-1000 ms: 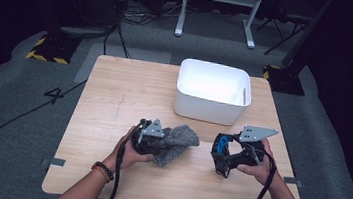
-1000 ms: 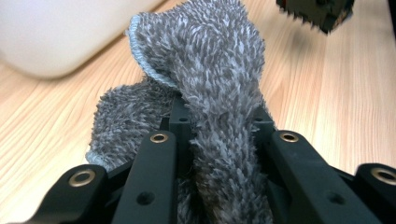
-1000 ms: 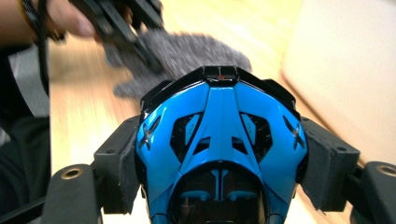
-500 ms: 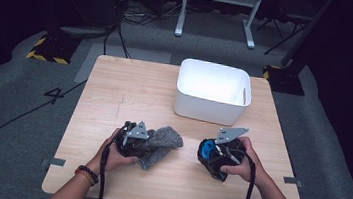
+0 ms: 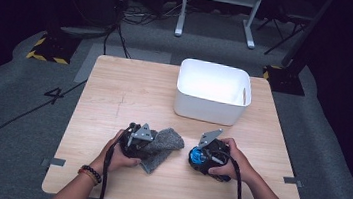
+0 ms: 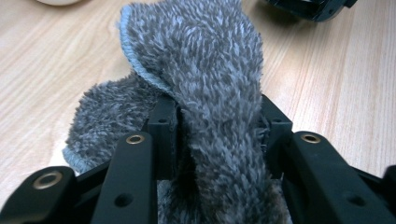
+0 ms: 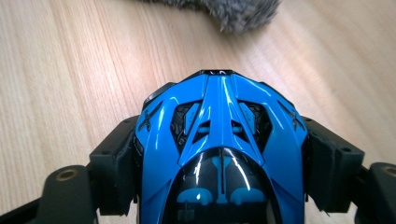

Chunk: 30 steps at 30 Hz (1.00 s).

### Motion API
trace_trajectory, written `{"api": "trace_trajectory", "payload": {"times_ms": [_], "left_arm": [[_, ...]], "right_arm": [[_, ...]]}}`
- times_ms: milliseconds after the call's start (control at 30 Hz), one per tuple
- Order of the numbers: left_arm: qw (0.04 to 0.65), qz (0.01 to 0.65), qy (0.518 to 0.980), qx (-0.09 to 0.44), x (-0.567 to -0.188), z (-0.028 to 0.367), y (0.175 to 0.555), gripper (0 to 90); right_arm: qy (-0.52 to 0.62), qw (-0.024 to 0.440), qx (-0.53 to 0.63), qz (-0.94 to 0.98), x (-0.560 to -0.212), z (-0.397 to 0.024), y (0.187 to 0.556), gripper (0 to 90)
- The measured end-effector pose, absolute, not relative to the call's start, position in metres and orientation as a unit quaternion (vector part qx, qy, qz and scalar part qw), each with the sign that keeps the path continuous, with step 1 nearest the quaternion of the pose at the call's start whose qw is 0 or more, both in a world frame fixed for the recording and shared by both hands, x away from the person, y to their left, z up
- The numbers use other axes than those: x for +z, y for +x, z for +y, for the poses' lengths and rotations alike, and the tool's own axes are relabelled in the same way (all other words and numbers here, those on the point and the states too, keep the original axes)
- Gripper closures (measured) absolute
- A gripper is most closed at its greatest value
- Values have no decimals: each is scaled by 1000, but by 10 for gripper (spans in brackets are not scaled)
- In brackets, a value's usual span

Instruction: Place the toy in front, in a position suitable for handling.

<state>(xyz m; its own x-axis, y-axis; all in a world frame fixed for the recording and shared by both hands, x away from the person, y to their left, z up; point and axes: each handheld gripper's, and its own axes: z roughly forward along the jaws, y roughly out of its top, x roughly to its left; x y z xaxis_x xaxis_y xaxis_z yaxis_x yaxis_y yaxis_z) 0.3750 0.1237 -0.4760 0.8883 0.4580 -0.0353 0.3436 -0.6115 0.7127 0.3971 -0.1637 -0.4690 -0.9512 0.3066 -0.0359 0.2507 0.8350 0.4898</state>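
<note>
On the wood table (image 5: 114, 97), going left to right: the left gripper (image 5: 145, 145) sits near the front edge w/ a fuzzy grey cloth (image 5: 163, 147). In the left gripper view the cloth (image 6: 205, 93) lies between the 2 black jaws and flops forward over them onto the wood. The jaws have just been opening, and it's hard to tell if the pads press on the cloth or just sit beside it. The cloth's far end points toward the other gripper.

Next, a bit to the right and apart from the cloth, is the right gripper (image 5: 197, 158), also low by the front edge. It holds a shiny blue toy car (image 5: 200, 156). In the right gripper view the car (image 7: 219, 140) sits snug between the 2 jaws, nose pointing away, w/ both pads against its sides. These jaws have just been opening a little too, but the car is held between them. A tip of the grey cloth (image 7: 233, 11) shows at the top of that view, near the car's nose, not touching it.

Behind, toward the back right of the table, stands a white bin (image 5: 211, 111), well apart from both grippers. Nothing lies between the grippers and the bin, just bare wood.

Count: 1 cloth, 1 toy car, 1 bin, 2 grippers, 1 table.
</note>
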Motion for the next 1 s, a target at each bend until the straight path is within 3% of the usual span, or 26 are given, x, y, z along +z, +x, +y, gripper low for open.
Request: {"api": "trace_trajectory", "payload": {"times_ms": [367,600,667,1000], "left_arm": [[366,216,902,74,-479,118,374,568],[357,215,907,67,-483,115,375,551],[353,217,908,63,-485,114,374,538],[341,210,914,64,-488,111,374,526]], "right_arm": [[151,46,231,960,-480,-163,399,252],[151,45,235,959,-481,-165,398,231],[154,48,238,958,-481,-165,397,186],[156,55,256,952,-474,-167,394,188]]}}
